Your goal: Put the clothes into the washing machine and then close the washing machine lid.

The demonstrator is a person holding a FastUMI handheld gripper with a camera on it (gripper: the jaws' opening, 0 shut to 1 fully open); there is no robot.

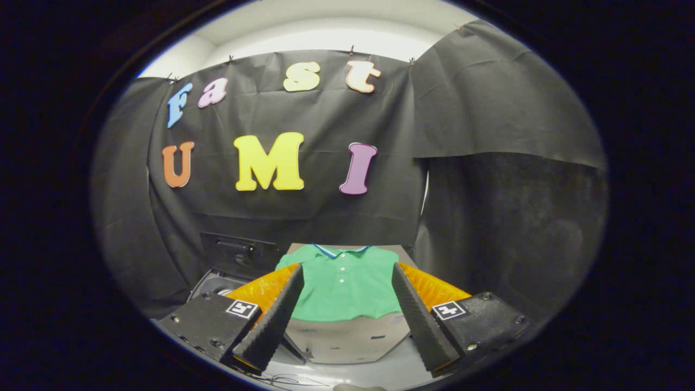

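A hand-held gripper [347,282] reaches forward into a booth lined with black cloth, its two fingers spread wide apart and holding nothing. Each finger [274,317] is a dark, ribbed wedge backed with orange, mounted on a black block that carries a small square black-and-white marker. Between the fingers and just ahead of their tips lies a green polo shirt [343,282], the clothing for the task. It is spread flat with its front facing up, its collar edged in white and blue at the far end and a short row of small white buttons running down from the collar. The shirt rests on a grey-brown boxlike stand [347,339], whose front edge shows below the shirt's hem, between the two fingers. The fingers flank the shirt on either side; whether they touch it cannot be told. To the left of the shirt, beyond the left finger, sits the washing machine [217,285]: part of its pale grey top and a rounded opening are visible, partly hidden by the finger. Its dark lid [239,254] stands raised behind the opening, leaning back near the cloth wall. A pale surface [380,372] shows beneath the stand, close to the gripper's base.
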